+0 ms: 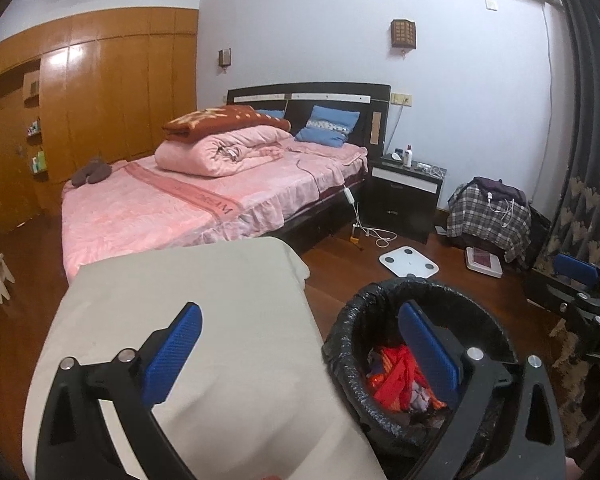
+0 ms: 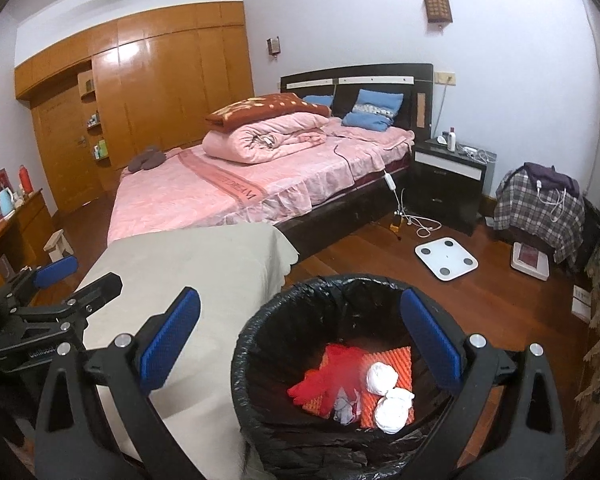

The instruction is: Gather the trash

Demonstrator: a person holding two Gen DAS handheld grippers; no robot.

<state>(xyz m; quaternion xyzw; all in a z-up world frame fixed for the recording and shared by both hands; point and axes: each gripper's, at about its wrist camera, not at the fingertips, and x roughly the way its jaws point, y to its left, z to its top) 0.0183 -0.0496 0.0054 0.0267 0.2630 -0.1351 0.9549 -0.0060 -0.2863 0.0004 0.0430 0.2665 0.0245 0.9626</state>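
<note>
Left gripper and right gripper spread, empty, above bin; bedsheet lettering illegible.

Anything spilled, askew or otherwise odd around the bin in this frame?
Nothing spilled: the red wrappers and white paper wads lie inside the black-lined trash bin. The one untidy spot is a tangle of white cables on the wooden floor beside the bed. Both claws, left and right, are open and hold nothing.
</note>
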